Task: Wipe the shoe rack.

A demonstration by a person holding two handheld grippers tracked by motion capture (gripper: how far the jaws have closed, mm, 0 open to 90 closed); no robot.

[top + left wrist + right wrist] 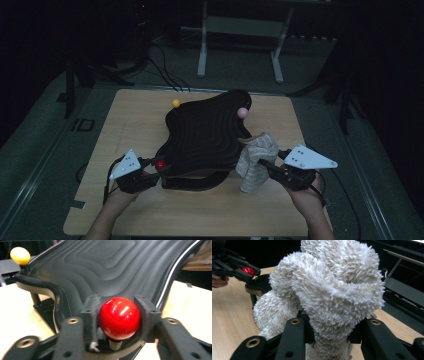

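Dim surroundings frame a pale wooden tabletop point(150, 210), on which a black ridged tray with wavy contours point(205, 135) is raised on a dark stand. A fluffy cream cloth point(256, 160) is pinched firmly in the right tongs point(266, 166) beside the tray's right edge; it is judged light, limp and best gripped by a bunched fold. A glossy red knob point(119, 318) sits between the part-open left tongs point(117, 315), hard and likely slippery. Yellow point(176, 103) and pink point(242, 112) knobs stand at the far rim, possibly obstructing wiping.
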